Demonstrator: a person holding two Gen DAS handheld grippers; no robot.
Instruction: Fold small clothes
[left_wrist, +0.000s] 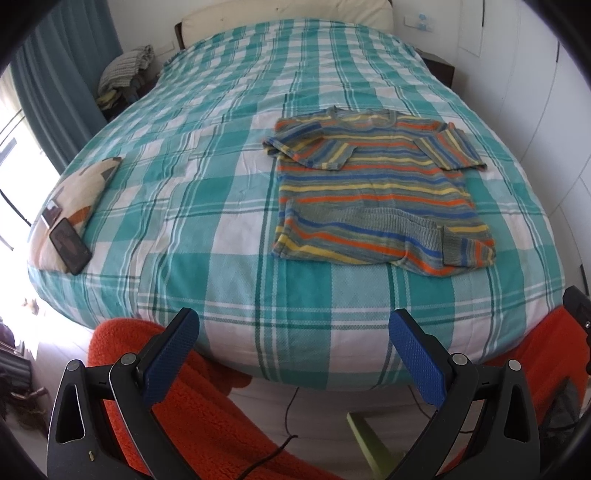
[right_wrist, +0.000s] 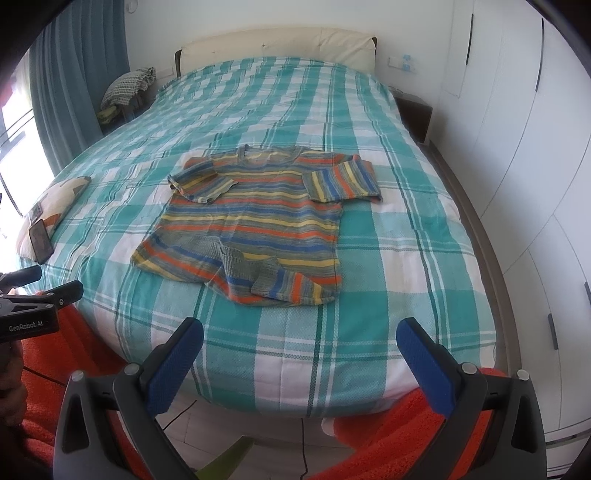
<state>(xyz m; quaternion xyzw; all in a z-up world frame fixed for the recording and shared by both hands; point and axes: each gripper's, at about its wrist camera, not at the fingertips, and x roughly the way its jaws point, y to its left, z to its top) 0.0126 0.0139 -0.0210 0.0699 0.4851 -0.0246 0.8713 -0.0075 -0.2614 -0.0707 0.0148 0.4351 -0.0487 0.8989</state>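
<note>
A small striped knit sweater (left_wrist: 373, 188) (right_wrist: 255, 221) in orange, blue, yellow and grey lies flat on the teal checked bedspread (left_wrist: 207, 177) (right_wrist: 388, 266). Both sleeves are folded inward over the chest and the hem is partly turned up. My left gripper (left_wrist: 293, 332) is open, hanging off the bed's foot edge, short of the sweater. My right gripper (right_wrist: 299, 343) is open too, over the same edge, with nothing between its blue pads (right_wrist: 173, 373). The left gripper's body (right_wrist: 26, 314) shows at the left edge of the right wrist view.
A patterned cushion (left_wrist: 74, 199) (right_wrist: 55, 199) with a dark phone (left_wrist: 70, 245) (right_wrist: 40, 242) on it lies at the bed's left side. Orange fleece (left_wrist: 207, 424) (right_wrist: 388, 439) sits below the grippers. White wardrobes (right_wrist: 517, 147) stand right; teal curtains (left_wrist: 59, 62) and piled clothes (left_wrist: 125, 68) left.
</note>
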